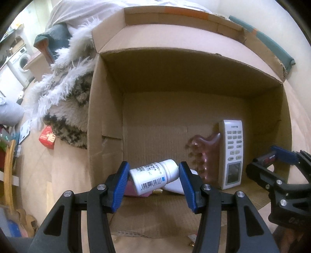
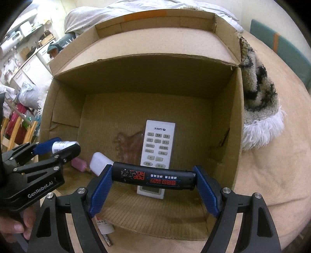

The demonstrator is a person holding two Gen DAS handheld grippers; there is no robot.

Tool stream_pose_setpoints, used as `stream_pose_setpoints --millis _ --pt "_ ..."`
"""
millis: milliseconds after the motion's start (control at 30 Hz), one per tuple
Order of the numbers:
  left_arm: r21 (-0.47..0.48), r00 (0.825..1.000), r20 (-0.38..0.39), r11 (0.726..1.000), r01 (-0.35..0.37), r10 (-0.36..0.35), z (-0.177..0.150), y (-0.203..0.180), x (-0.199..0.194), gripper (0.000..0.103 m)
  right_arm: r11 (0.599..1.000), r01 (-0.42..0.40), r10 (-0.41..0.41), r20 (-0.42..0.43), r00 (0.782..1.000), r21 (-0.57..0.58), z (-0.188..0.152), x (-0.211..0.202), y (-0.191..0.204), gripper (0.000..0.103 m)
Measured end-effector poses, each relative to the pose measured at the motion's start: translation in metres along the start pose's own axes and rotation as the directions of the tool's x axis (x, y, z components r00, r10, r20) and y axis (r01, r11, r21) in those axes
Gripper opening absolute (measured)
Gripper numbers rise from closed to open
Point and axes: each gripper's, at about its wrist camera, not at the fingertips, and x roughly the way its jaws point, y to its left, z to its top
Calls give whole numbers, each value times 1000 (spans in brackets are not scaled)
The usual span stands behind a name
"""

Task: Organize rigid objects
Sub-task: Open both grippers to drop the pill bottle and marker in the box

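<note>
The left gripper [image 1: 153, 180] clamps the light, smooth, slip-prone white bottle [image 1: 153, 178] end-to-end, while the right gripper [image 2: 153, 184] clamps the stiff black tube [image 2: 153, 178] endwise.

Your left fingers [image 1: 120, 181] pinch a white barcode-labelled bottle [image 1: 153, 179] lying sideways between them, while your right fingers [image 2: 101, 186] clamp a black printed tube [image 2: 153, 178] crosswise, end to end

Home: washing machine [image 1: 23, 61], bedding [image 2: 120, 11], shaggy rug [image 1: 72, 101].
</note>
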Motion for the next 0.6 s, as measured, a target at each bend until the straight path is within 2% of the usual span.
stream_pose_setpoints --millis 333,367,433,467,567,600 --pt "6 1000 9 1000 -18 18 -2 4 -9 50 999 -28 28 -1 1000 34 3 1 -5 87" --pt "8 1000 9 1000 -18 18 -3 2 -10 51 999 -24 24 3 1000 35 3 0 -5 87" --pt "17 1000 9 1000 -16 16 -4 0 -12 62 1000 -9 8 12 1000 27 3 -2 -5 87" --pt "20 1000 11 1000 -12 12 -5 -1 -13 63 1000 -6 6 12 1000 25 4 -2 -4 87" --pt "46 1000 16 999 -14 14 -5 -7 -13 65 999 -24 23 32 999 33 4 -8 -5 103" --pt "54 1000 16 998 -17 16 -5 -8 -13 65 999 -30 28 42 999 35 5 -9 -5 103"
